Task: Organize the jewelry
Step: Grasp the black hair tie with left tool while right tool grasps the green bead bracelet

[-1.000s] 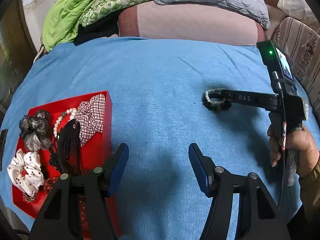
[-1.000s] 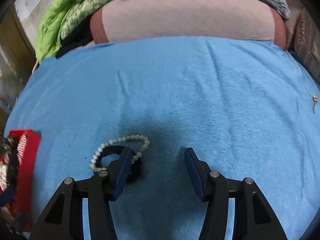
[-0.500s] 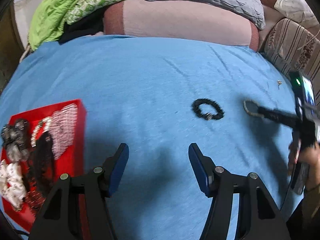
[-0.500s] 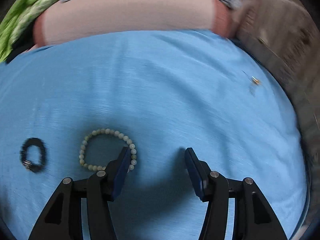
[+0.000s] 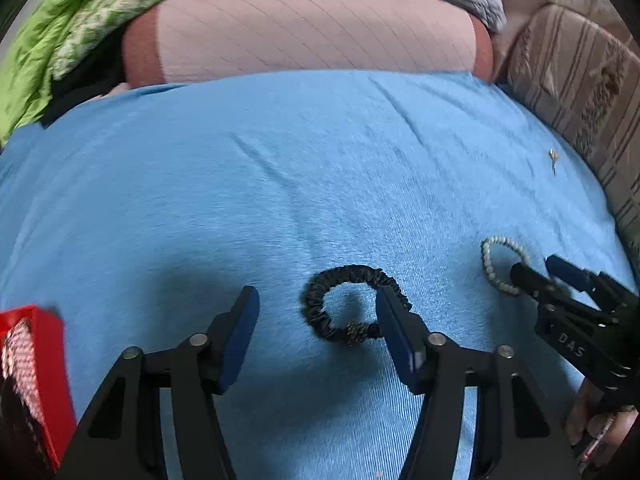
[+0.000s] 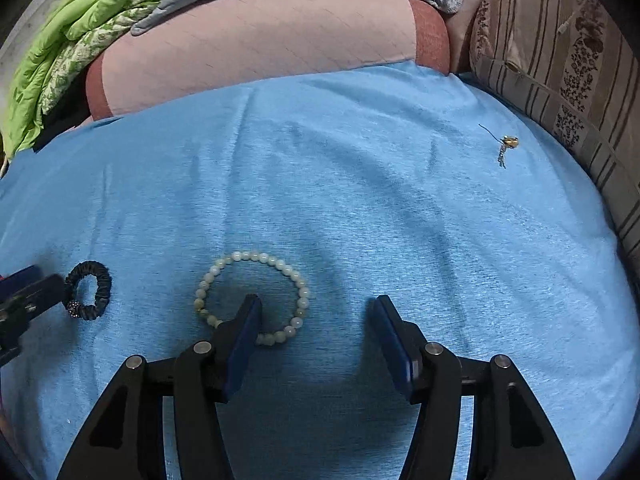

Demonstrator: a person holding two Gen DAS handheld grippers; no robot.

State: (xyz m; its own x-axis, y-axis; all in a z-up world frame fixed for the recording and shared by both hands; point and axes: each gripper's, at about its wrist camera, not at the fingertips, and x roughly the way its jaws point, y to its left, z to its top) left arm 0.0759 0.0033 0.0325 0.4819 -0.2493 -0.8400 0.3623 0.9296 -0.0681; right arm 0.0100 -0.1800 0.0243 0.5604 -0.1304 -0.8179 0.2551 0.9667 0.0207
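Both wide open, holding nothing: left hand-held gripper point(image 5: 318, 312) around black fabric scrunchie point(image 5: 354, 307), right hand-held gripper point(image 6: 316, 322) beside pale round-bead bracelet point(image 6: 252, 298).

I see a matt, finely ribbed blue cloth point(image 6: 400, 208) covering the surface; a black hair tie point(image 5: 352, 308) of gathered satin-like fabric; a bracelet point(image 6: 252, 296) of smooth, glossy pale beads; and matt black plastic gripper fingers point(image 6: 240, 332) with blue pads.
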